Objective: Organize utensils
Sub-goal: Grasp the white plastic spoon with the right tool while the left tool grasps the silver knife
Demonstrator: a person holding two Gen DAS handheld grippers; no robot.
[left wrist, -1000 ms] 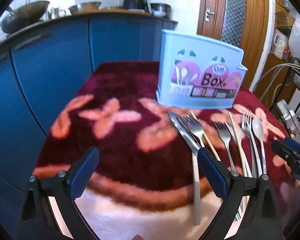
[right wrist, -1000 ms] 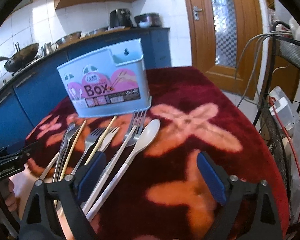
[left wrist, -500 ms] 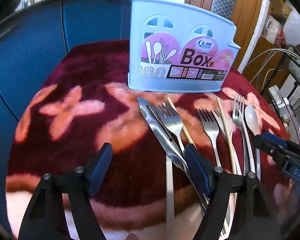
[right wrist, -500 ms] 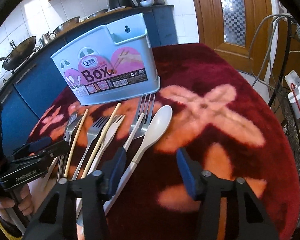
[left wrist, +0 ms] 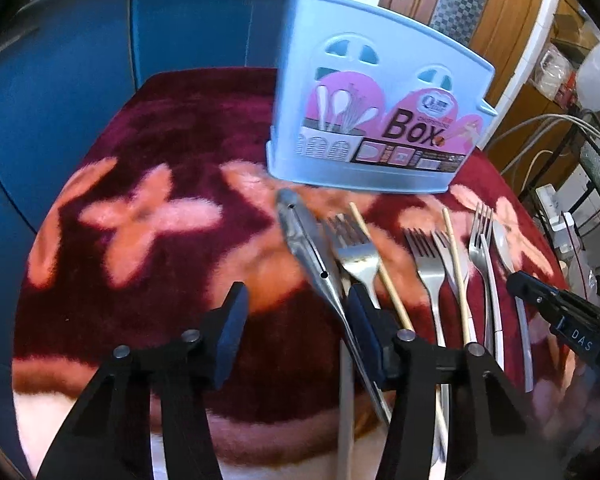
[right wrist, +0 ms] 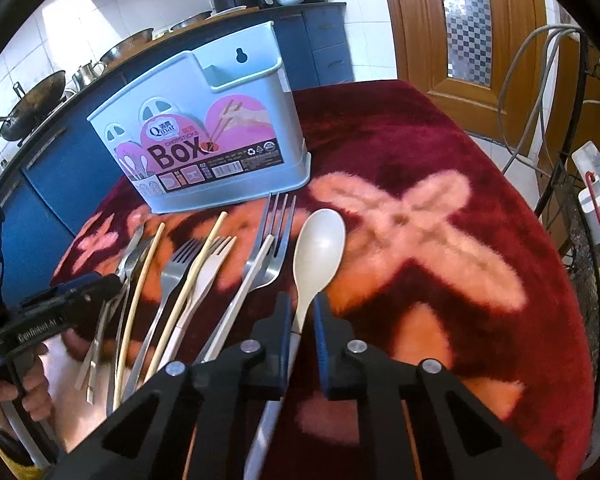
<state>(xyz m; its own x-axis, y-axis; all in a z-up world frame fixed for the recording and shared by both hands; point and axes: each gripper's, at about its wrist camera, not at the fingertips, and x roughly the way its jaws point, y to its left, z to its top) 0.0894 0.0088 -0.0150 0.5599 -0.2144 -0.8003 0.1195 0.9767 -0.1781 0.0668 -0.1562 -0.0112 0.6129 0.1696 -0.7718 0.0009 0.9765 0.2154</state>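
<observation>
The right gripper has its fingers pinched in on the neck of the cream spoon, which lies flat at the right end of the row of cutlery on the fuzzy red cloth. That spoon looks like light, stiff plastic, smooth enough to swivel in the pads, so a hold on the handle just behind the bowl seems sensible, though a grip so far forward may let the long handle droop. The left gripper hangs with its fingers spread, holding nothing, its right finger over the handle of the knife at the left end. Steel forks and thin wooden chopsticks lie close together between the two, some overlapping, so lifting one could drag a neighbour. The blue box stands upright just behind the tips, open at the top; a blue cabinet sits beyond.
</observation>
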